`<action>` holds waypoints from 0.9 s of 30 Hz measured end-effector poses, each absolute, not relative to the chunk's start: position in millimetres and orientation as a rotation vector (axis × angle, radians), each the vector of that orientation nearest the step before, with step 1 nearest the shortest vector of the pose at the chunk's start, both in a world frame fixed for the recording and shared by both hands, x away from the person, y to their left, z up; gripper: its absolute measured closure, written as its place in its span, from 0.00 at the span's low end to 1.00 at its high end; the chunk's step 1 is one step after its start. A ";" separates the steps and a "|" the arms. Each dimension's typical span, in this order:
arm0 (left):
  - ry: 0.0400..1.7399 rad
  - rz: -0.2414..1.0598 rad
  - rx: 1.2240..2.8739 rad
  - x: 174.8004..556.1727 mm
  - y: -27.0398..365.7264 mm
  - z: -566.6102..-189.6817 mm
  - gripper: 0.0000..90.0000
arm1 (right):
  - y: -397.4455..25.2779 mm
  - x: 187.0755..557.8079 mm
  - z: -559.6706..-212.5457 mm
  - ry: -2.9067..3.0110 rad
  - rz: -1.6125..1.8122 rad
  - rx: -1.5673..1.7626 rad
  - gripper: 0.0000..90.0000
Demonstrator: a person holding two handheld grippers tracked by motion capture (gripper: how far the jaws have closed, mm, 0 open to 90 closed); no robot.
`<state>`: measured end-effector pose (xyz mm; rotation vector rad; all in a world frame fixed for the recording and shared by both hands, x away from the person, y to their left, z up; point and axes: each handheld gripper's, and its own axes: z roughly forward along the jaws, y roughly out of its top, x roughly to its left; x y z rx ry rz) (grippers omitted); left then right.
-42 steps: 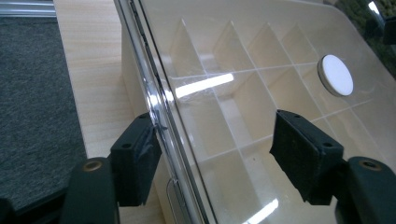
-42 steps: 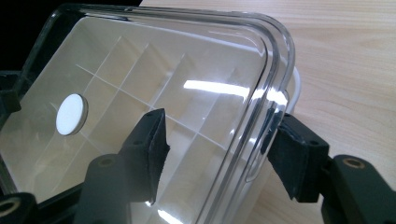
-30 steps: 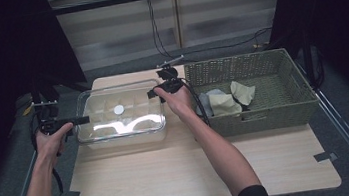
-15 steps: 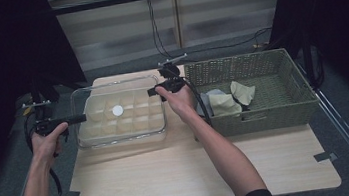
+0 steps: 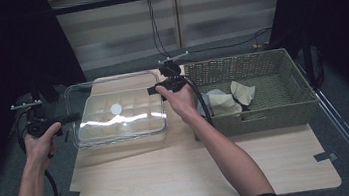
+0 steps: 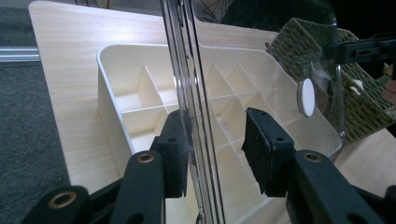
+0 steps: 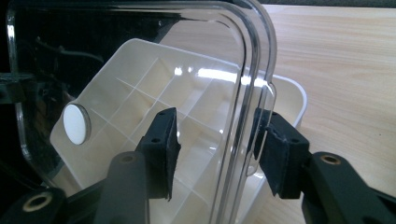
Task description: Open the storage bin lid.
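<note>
Main risk as judged: the clear plastic lid [image 5: 119, 112] was slick and thin-edged, held only at its two short ends, so it could slide out of one pair of pads and drop at a slant onto the cream compartment tray [image 6: 140, 105] below, or knock that tray along the wooden table [image 5: 196, 171]. A second risk was uneven motion: if one hand rose or fell ahead of the other, the lid would twist and its rim could catch on the tray wall. The left gripper [image 6: 212, 154] had its jaws well apart, straddling the lid's edge; the left pad looked against the rim, the right pad stood clear of it, so the hold seemed loose at best. The right gripper [image 7: 215, 149] was likewise parted around the opposite rim; its right pad appeared to touch the edge, though through the clear plastic actual contact could not be told for certain. The lid sat over the tray at table left, tilted in both gripper views, its white round knob [image 7: 77, 123] showing at centre. The wicker basket [image 5: 261, 85] stood just right of the tray, with folded cloths [image 5: 223, 103] inside it.
</note>
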<state>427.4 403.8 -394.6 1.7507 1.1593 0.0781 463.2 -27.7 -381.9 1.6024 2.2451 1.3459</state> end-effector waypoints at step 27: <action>1.099 0.204 1.837 390.5 391.3 -378.4 0.69 | -43.6 417.7 -366.9 2.223 1.423 1.558 0.67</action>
